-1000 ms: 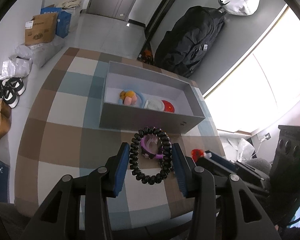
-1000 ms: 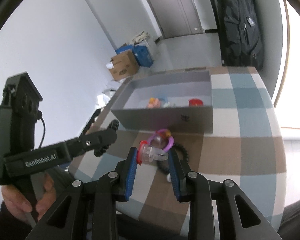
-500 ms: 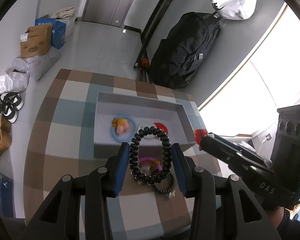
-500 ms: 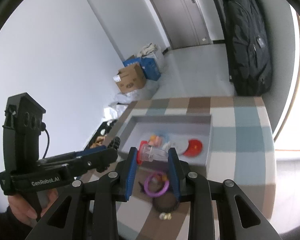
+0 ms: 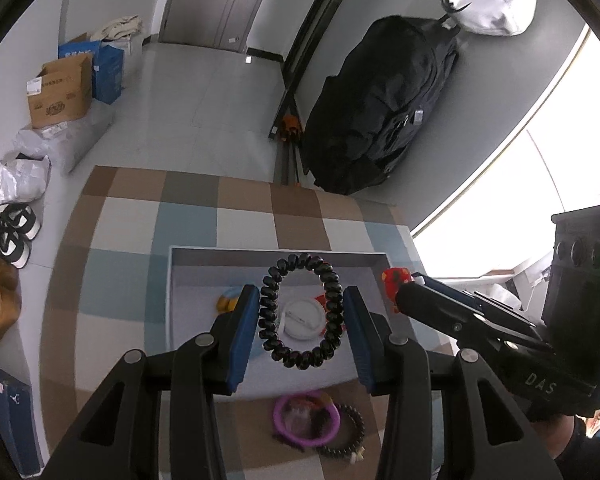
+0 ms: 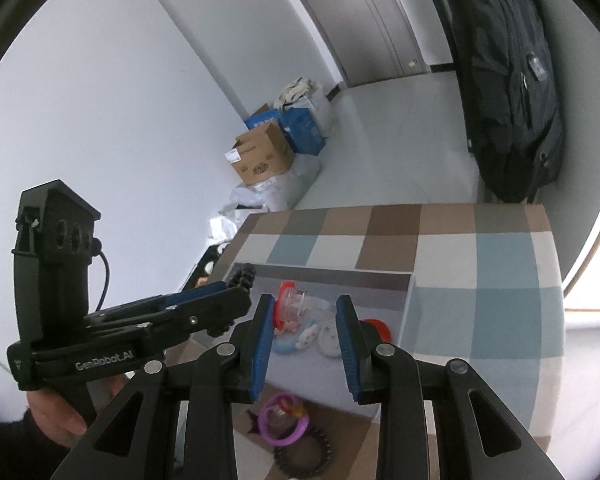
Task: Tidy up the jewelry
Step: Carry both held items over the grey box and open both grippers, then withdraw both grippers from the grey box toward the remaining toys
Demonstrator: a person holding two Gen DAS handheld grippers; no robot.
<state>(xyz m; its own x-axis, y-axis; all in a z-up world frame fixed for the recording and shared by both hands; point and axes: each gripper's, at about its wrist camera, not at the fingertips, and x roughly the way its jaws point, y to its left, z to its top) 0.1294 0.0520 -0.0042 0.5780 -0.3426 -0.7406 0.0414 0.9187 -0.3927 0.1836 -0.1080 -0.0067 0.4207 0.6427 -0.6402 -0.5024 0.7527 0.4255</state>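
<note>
Left hand-held gripper [image 5: 300,320] clamping coil bracelet [image 5: 300,316] over tray [image 5: 172,300], right hand-held gripper [image 6: 304,332] pinching clear charm [image 6: 296,304] inside near rim, bare bench [image 6: 480,312] rightward

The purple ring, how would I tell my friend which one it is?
Find the checked tablecloth and the grey open box on it. On the cloth just in front of the box lies the purple plastic ring. The beaded bracelet beside it is dark; this ring is smooth and bright.

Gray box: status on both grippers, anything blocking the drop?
Left gripper shut on black coil bracelet, right gripper shut on clear red-capped piece. Both above gray box. Nothing blocking.
</note>
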